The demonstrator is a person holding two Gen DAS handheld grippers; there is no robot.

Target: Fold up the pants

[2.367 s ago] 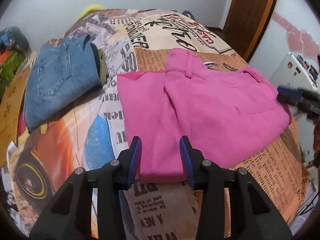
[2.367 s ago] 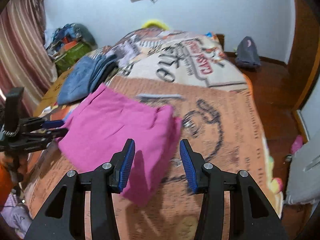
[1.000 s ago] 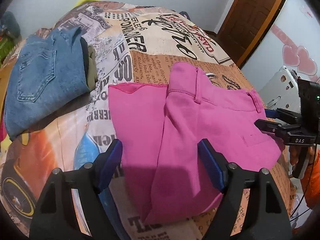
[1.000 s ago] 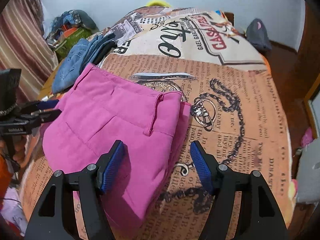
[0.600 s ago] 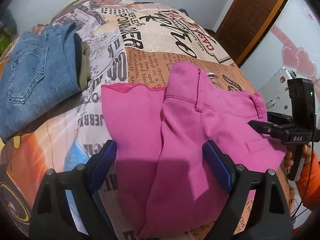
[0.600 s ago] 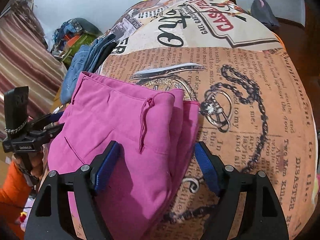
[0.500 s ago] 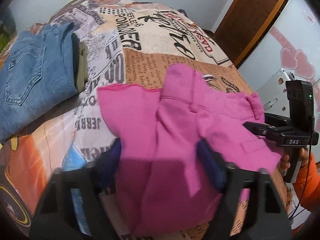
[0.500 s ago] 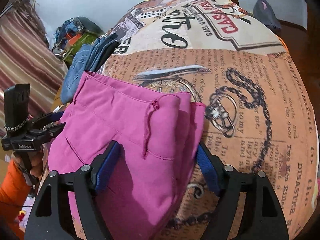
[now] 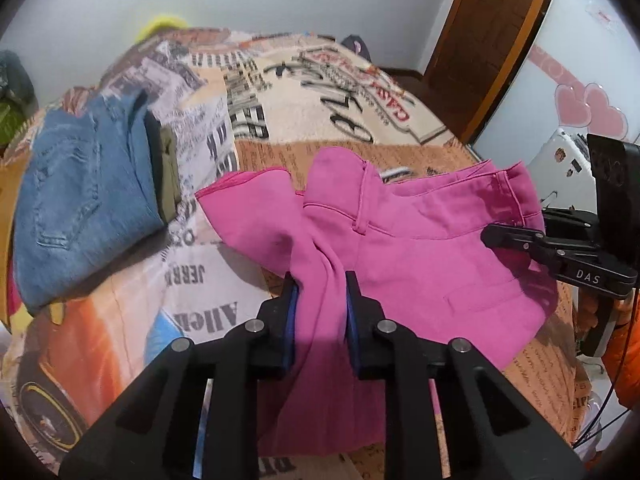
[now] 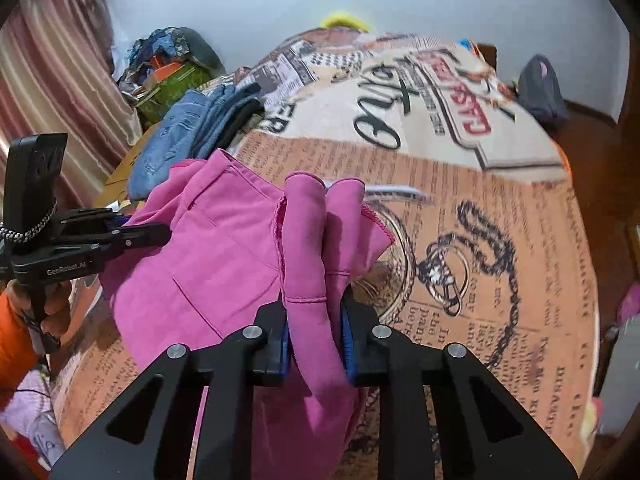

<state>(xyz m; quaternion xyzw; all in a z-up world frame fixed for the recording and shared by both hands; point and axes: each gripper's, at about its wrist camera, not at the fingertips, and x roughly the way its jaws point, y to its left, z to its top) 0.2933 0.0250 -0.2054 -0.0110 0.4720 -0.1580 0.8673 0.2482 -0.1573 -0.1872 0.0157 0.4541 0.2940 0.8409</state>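
Observation:
The folded pink pants lie on the printed bedspread and also show in the right wrist view. My left gripper is shut on a bunched fold at the pants' near edge. My right gripper is shut on a thick roll of the pants at the opposite side and lifts it off the bed. Each gripper shows in the other's view, the right at the pants' far edge, the left at the left edge.
A stack of folded blue jeans with an olive garment under it lies at the left on the bedspread. A pile of clothes sits by the curtain. A dark bag lies on the floor. A wooden door stands at the right.
Both grippers were wide open over the pants' edges and have closed on the fabric. The pink cloth has bunched up and risen at both gripped sides.

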